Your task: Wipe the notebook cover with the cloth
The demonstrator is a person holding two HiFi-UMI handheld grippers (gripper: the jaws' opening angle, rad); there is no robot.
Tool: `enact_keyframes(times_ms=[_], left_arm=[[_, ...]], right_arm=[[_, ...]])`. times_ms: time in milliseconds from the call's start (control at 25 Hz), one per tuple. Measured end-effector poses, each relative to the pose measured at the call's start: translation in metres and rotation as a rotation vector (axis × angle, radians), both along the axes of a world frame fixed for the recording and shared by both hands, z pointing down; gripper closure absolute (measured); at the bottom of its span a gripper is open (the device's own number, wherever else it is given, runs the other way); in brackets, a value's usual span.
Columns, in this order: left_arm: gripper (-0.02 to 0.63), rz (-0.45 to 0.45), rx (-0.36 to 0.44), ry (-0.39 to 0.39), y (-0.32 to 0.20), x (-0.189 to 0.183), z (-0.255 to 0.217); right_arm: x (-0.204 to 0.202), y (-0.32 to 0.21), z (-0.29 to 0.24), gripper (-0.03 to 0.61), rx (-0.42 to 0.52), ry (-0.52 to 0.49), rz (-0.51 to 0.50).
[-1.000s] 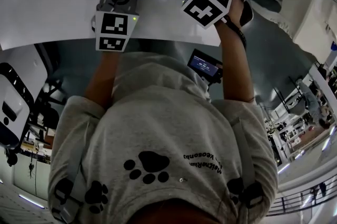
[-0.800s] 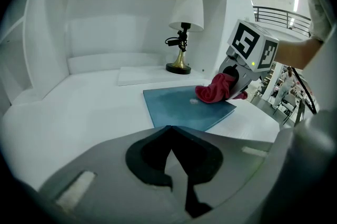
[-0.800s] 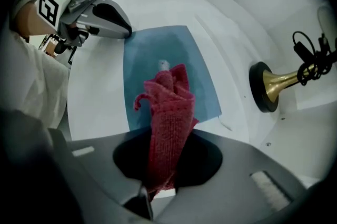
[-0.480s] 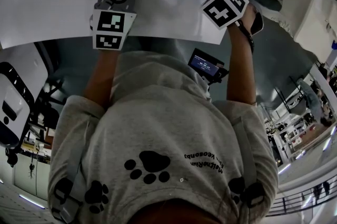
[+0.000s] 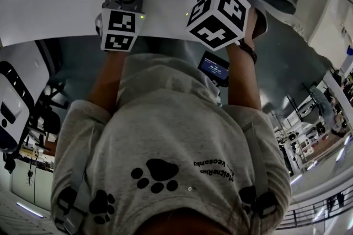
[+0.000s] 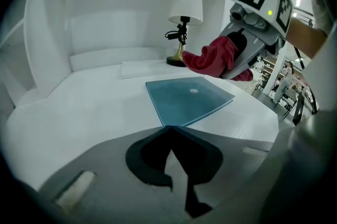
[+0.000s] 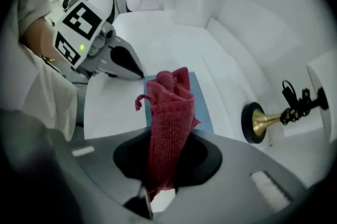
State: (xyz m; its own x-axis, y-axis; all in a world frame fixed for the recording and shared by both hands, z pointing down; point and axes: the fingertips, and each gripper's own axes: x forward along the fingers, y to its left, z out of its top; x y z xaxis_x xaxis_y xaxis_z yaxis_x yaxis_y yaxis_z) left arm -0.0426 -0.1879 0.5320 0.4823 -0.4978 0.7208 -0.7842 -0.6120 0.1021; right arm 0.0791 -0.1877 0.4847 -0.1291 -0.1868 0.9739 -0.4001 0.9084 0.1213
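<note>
Right gripper (image 7: 158, 189) clamps the red cloth (image 7: 168, 112), left gripper (image 6: 169, 131) closed, empty, at blue notebook (image 6: 187, 98) corner, so unpinned notebook could slide.

Notebook (image 6: 187, 99) lies on the table (image 6: 95, 112), lamp (image 6: 184, 23) behind it, cloth (image 7: 168, 112) above it.

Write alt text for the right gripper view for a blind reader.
The right gripper clamps a red knitted cloth between its jaws, with a thin blue notebook behind it on the white table. The left gripper points at the notebook's corner; a brass-footed lamp shows at right.
</note>
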Motion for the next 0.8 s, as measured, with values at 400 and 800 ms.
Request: enact_keyframes(times_ms=[400,800], left_arm=[[0.615,0.004,-0.002,-0.007,-0.001,0.003,0.000],[0.615,0.008,-0.006,-0.019,0.001,0.001,0.003]], right_arm=[[-0.091,0.006,0.038,0.499,-0.106,-0.046,-0.158],[-0.091,0.012,0.056,0.499,-0.143,0.024,-0.181]])
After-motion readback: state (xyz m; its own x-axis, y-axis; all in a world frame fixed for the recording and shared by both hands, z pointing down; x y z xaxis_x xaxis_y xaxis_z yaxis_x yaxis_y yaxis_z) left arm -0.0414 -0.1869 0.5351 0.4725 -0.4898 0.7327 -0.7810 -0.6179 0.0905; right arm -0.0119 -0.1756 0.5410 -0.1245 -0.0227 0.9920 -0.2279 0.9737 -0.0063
